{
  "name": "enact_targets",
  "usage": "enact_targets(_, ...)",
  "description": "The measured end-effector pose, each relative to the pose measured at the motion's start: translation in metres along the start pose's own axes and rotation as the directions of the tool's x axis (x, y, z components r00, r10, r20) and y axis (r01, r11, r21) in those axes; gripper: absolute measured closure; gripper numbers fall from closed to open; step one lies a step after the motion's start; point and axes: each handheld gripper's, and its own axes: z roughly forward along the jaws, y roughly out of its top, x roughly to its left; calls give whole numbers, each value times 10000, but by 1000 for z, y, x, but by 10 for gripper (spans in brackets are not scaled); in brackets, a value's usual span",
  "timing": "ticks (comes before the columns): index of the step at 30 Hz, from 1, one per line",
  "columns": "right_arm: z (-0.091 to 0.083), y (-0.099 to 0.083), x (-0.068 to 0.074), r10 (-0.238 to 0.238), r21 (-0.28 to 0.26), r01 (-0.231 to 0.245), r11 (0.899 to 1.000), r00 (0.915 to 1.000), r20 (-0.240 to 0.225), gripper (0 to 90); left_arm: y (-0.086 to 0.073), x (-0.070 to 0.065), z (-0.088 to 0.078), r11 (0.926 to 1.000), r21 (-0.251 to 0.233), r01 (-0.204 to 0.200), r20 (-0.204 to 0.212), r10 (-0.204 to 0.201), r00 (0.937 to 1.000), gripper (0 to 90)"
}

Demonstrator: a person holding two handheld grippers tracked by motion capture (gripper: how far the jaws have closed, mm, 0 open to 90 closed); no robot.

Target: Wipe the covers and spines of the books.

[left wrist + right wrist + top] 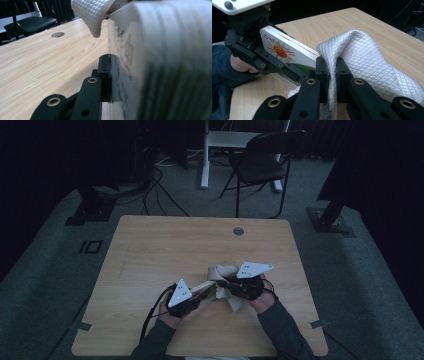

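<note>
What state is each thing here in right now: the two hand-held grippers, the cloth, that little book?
Left hand-held gripper: shut on the book's edge.
Right hand-held gripper: shut on a fold of the cloth.
Book: closed, held off the table, sun picture on its cover.
Cloth: white, quilted, bunched, pressed against the book's end.
Table: wooden, round hole near the far edge.
Chair: unoccupied, behind the table.

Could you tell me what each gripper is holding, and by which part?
The left gripper grips a board book by its lower edge. The right gripper pinches a white quilted cloth by a bunched fold.
</note>
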Motion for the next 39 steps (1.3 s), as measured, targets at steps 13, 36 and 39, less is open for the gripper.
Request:
enact_targets(13, 3, 5, 5, -146, 1, 146, 9999, 9996, -244, 841, 0, 0, 0, 10000, 4, 30, 9, -30, 10000, 780)
enact_targets(36, 8, 10, 17, -363, -43, 361, 9993, 9974, -618, 841, 0, 0, 0, 10000, 41, -18, 10, 18, 10000, 780)
enact_targets(39, 9, 11, 18, -377, -50, 375, 9993, 9971, -658, 841, 0, 0, 0, 10000, 35, -8, 15, 8, 10000, 780)
